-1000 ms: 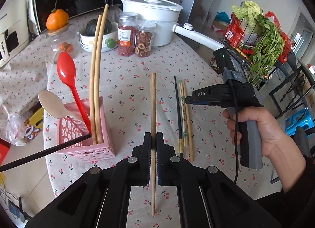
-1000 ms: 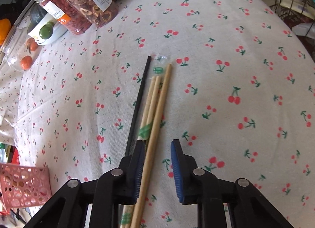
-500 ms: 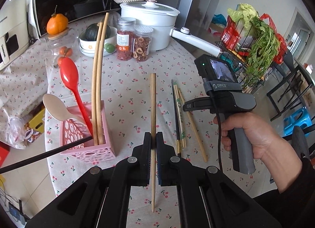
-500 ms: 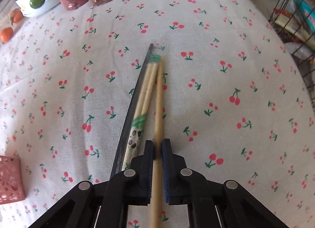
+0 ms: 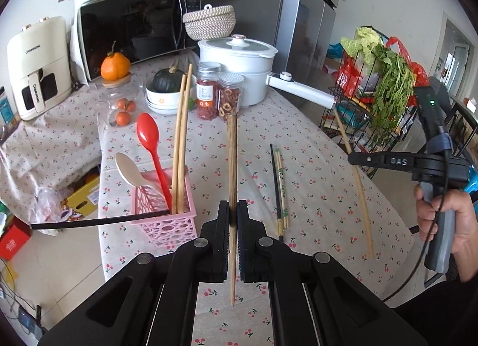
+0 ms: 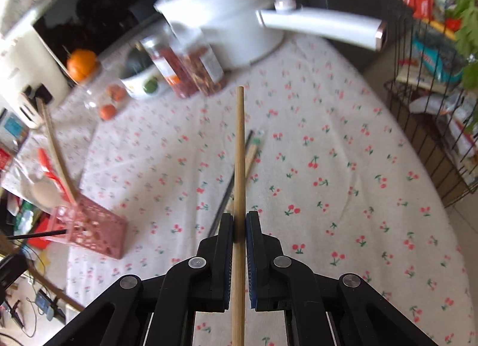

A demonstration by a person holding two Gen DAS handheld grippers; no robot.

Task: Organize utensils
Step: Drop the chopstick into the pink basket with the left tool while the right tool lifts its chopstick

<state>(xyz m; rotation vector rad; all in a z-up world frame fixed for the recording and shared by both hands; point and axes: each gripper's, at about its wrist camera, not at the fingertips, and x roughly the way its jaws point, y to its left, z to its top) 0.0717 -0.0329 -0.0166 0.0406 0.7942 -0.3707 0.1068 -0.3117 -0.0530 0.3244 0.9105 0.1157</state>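
Wood is clamped in both grippers. In the left wrist view, the left gripper (image 5: 233, 211) is seen clenched on a brown wooden chopstick (image 5: 231, 166), whose long axis runs straight up the middle of the frame, away from the fingers. In the right wrist view, the right gripper (image 6: 239, 226) is likewise closed on a pale wooden chopstick (image 6: 239, 148), held along the frame's vertical centre and lifted clear of the cherry-print tablecloth (image 6: 343, 166).

The pink basket (image 5: 162, 214) is found at lower left of the left view, just beside the left gripper and well apart from the right hand (image 5: 445, 217) at the far right edge; the left hand is judged the nearer. Two long chopsticks (image 5: 180, 142), a red spoon (image 5: 151, 145) and a white spoon (image 5: 130, 171) are already stood in it, and a black chopstick (image 5: 98, 222) juts from it toward the left.

Open cloth lies between gripper and basket. A swing leftward and a tilt toward upright would probably be needed. The table edge falls just left of the basket. A wrapped pair (image 5: 280, 187) is left lying on the cloth, right of centre.
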